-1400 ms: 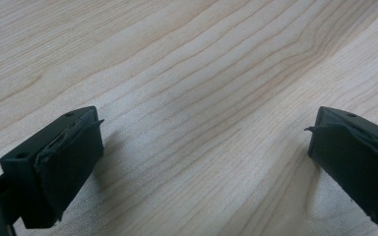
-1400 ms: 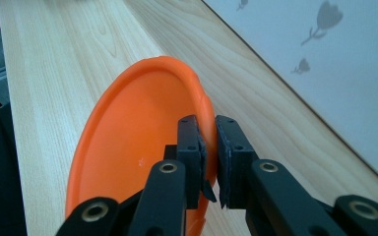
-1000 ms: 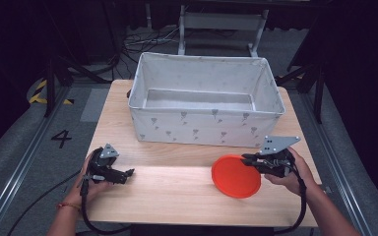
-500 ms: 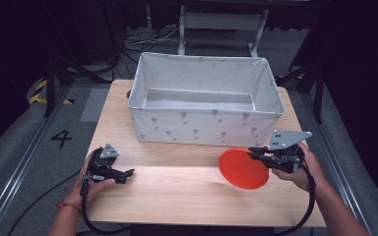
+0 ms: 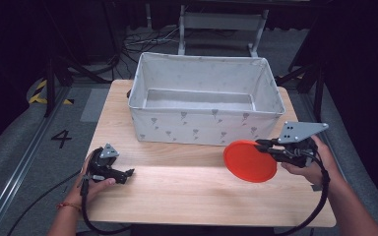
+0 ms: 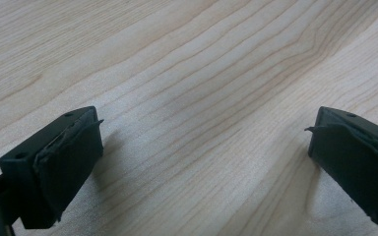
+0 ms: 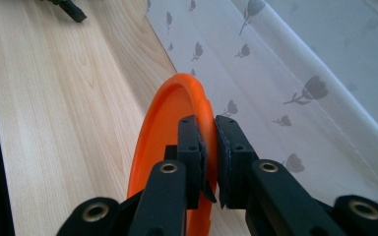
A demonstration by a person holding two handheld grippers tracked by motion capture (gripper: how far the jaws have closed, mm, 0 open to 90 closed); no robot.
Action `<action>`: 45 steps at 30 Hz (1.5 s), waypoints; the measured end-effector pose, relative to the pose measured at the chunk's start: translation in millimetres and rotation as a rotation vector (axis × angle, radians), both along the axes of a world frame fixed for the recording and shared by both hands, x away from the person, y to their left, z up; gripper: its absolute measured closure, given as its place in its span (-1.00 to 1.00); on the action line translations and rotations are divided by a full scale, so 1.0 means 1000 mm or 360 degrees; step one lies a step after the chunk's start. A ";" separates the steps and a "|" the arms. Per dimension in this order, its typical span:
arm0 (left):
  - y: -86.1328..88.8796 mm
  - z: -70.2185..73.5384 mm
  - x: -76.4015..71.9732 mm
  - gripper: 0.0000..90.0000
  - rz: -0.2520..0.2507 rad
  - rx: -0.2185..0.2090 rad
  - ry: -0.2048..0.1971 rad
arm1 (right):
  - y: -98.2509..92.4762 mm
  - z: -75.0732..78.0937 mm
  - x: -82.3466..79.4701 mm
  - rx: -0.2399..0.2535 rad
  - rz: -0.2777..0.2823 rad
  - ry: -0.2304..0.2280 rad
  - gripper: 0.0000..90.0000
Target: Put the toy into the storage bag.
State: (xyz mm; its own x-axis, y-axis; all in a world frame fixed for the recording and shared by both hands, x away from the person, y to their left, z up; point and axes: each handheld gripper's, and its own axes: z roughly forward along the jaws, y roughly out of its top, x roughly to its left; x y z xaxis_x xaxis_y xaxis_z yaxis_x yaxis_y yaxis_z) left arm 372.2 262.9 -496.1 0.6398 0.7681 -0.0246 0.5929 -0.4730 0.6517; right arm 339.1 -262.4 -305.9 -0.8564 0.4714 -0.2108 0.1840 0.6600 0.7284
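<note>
two tongs, one orange plate (image 5: 250, 161) held up beside the fabric bin (image 5: 204, 98).
right tongs (image 7: 207, 152) pinch its rim, tilting it clear of the desk (image 5: 177, 191), likely for the bin; left tongs (image 6: 202, 157) rest wide, empty.

A fabric bin (image 5: 206, 105) stands on the table (image 5: 187, 196), filling most of the far half and reaching nearly to the far edge. Near the right edge, just in front of the bin's near right corner, the right tongs (image 5: 268, 146) grip the rim of a plate (image 5: 250, 161) above the table. The left tongs (image 5: 128, 173) rest near the left edge, well apart from the bin.
</note>
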 end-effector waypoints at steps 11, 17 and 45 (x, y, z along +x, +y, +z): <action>0.000 0.000 0.000 -0.99 -0.0001 0.0001 0.0000 | -0.002 0.037 -0.004 0.0012 0.0014 -0.0076 0.83; 0.000 0.000 0.000 -0.99 0.0000 0.0000 0.0000 | -0.001 0.055 -0.004 0.0006 0.0016 -0.0119 0.83; 0.000 0.000 0.000 -0.99 0.0005 -0.0002 0.0001 | 0.002 0.143 0.035 -0.0037 -0.0112 -0.0275 0.83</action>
State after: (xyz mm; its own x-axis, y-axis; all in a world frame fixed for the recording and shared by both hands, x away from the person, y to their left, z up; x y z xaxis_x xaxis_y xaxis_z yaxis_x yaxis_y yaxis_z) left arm 371.9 262.7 -496.2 0.6372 0.7702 -0.0258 0.5948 -0.4703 0.6519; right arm 374.2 -260.7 -163.3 -0.7715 0.5220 -0.3638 0.1035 0.6671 0.7377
